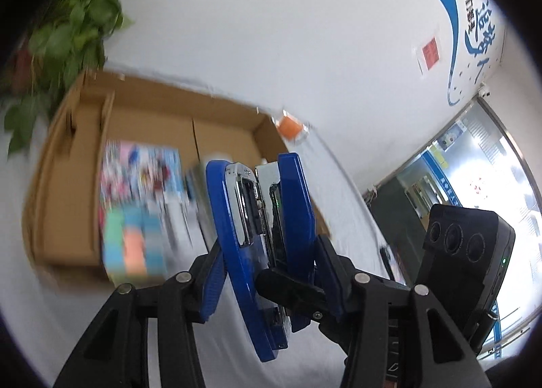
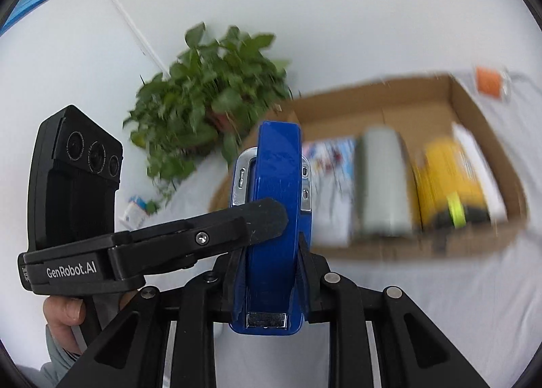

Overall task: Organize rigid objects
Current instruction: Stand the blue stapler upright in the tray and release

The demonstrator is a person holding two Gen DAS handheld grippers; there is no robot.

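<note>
A blue stapler with chrome inner parts is held in the air by both grippers. My left gripper is shut on it across its sides. In the right wrist view my right gripper is shut on the same stapler, and a left gripper finger presses its side. Beyond lies an open cardboard box, also in the right wrist view, holding colourful booklets, a grey cylinder and a yellow object.
A potted green plant stands left of the box on the white table. A small orange item lies behind the box's right corner. A small packet lies near the plant. A doorway is at the right.
</note>
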